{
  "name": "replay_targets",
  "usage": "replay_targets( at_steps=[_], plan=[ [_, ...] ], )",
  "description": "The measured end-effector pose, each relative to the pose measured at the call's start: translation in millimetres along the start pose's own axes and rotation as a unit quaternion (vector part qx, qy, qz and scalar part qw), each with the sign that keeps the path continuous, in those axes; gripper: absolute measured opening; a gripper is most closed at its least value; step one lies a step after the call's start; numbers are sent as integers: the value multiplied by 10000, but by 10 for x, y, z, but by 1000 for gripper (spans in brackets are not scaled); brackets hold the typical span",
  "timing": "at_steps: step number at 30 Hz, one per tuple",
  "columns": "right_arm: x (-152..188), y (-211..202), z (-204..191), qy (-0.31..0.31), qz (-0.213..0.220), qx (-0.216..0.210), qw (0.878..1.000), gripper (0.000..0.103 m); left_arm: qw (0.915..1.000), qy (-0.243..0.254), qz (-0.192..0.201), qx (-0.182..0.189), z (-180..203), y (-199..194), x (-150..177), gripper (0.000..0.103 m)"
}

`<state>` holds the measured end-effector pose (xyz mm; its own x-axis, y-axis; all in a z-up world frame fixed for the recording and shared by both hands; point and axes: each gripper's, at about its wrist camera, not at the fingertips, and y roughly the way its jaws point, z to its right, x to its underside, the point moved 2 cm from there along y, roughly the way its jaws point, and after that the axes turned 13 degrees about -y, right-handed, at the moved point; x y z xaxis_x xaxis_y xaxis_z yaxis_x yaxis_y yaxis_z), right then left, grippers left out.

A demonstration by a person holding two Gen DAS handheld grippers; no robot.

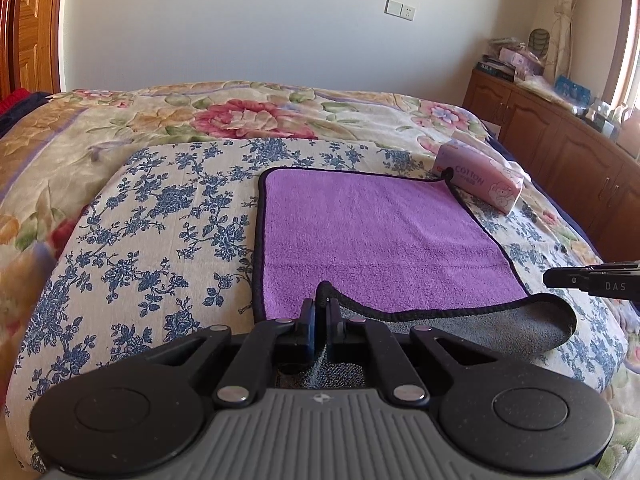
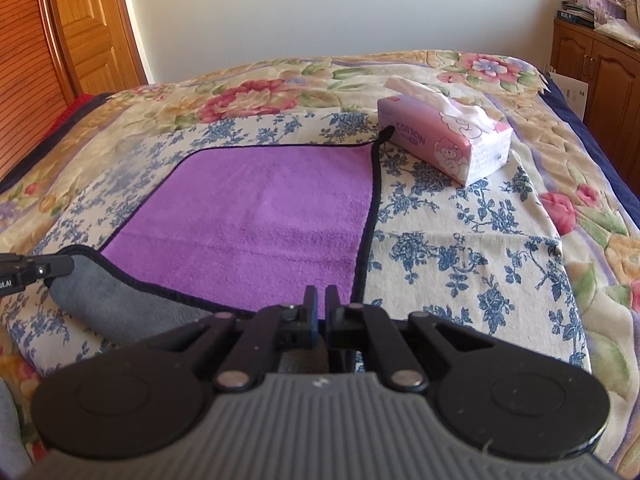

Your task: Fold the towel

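A purple towel (image 1: 372, 232) with a black hem and grey underside lies flat on a blue-flowered cloth on the bed; it also shows in the right wrist view (image 2: 256, 224). My left gripper (image 1: 321, 308) is shut on the towel's near left corner, lifted so the grey underside (image 1: 500, 328) folds over. My right gripper (image 2: 321, 300) is shut at the near right corner; the cloth seems pinched between its fingers, though the grip is partly hidden. Each gripper's tip shows in the other's view: the right (image 1: 560, 278) and the left (image 2: 56, 268).
A pink tissue pack (image 2: 444, 140) lies just past the towel's far right corner, also in the left wrist view (image 1: 480, 178). The blue-flowered cloth (image 1: 160, 216) covers a floral quilt (image 1: 240, 116). Wooden cabinets (image 1: 560, 140) stand right; a wooden door (image 2: 80, 40) left.
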<state>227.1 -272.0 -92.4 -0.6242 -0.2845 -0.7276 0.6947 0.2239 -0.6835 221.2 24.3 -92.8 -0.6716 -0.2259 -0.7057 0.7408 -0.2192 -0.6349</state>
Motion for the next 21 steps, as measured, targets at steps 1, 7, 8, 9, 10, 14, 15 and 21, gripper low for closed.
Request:
replay_targets(
  at_steps=[1,7,8,9,10,14,15,21],
  plan=[
    [4,1,2,2,-14,29,10000,6,10000,2,-7,-10,-4,5,3,6],
    [26,15,-6,-38,-97,45,9999,68,10000,-1,-32,-23,-25,15,12,6],
    [33,29,-6,-29,-143,21,9999,67,10000,9,-33,-29,-25,15,15,6],
    [44,45,-8,-21,-200,11,9998,66,10000,15,-35,-34,-23,16,17,6],
    [57,65,-6,-13,-260,24,9997,62,10000,15,-40,-33,-24,17,17,6],
    [118,121,27,97,-494,-16,9987,20,10000,13,-46,-36,-26,19,18,6],
    [133,135,32,128,-549,-61,9984,14,10000,15,-46,-40,-26,21,20,6],
    [84,51,13,112,-353,-66,9993,4,10000,1,-42,-26,-32,17,22,6]
  ],
)
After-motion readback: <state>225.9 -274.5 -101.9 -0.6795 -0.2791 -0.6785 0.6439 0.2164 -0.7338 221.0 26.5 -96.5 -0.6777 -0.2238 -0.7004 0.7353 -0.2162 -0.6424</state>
